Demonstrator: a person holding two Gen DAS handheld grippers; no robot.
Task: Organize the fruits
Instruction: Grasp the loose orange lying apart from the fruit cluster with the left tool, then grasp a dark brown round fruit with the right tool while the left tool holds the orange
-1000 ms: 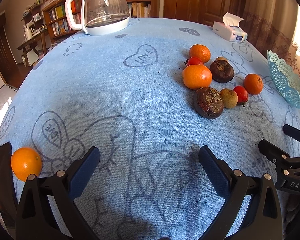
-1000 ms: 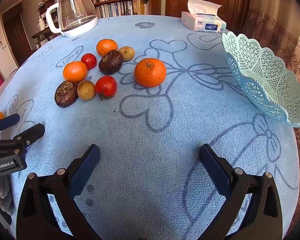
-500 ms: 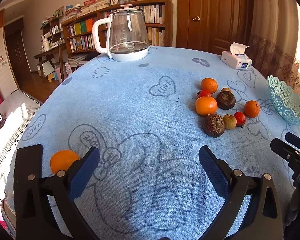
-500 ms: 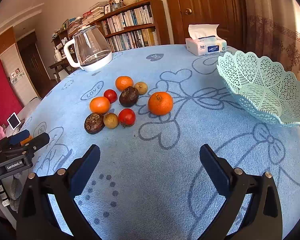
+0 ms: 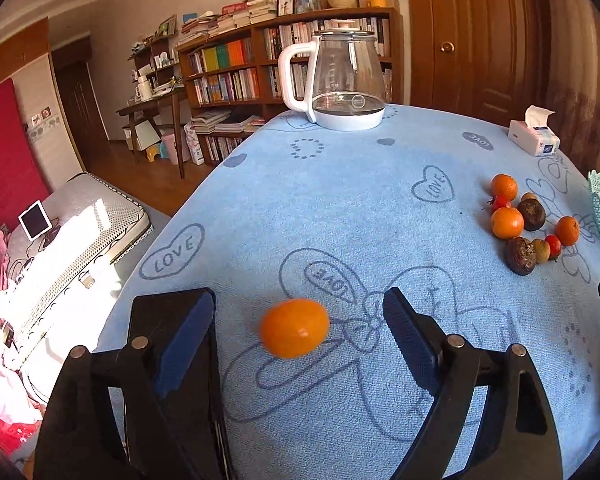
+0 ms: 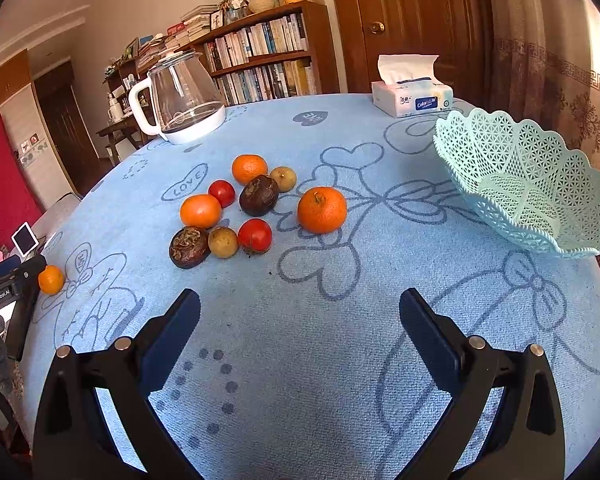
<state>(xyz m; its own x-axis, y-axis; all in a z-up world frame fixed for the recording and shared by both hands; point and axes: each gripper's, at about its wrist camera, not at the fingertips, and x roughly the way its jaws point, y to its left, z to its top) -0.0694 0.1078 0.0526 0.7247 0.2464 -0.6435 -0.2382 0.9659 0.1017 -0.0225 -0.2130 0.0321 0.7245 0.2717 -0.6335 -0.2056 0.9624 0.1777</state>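
A lone orange (image 5: 294,328) lies on the blue tablecloth (image 5: 340,208) near its left edge. My left gripper (image 5: 296,303) straddles it with the jaws closing; the pads stand clear of the fruit on both sides. The right wrist view also shows that orange (image 6: 51,279) beside the left gripper (image 6: 16,276). Further right sits a cluster of oranges (image 6: 322,209), tomatoes (image 6: 254,235), dark round fruits (image 6: 259,195) and small tan fruits (image 6: 223,242). My right gripper (image 6: 300,296) hovers open over bare cloth in front of the cluster, holding nothing. A mint lattice basket (image 6: 500,148) stands empty at the right.
A glass kettle (image 5: 348,84) on a white base stands at the table's far side, and a tissue box (image 6: 412,100) sits at the back right. The table edge drops off at the left toward a bed (image 5: 72,240). Bookshelves and a wooden door line the wall behind.
My left gripper has swung left to the lone orange, which now sits between its jaws, and the jaws have narrowed. The right gripper has risen and tilted up a little.
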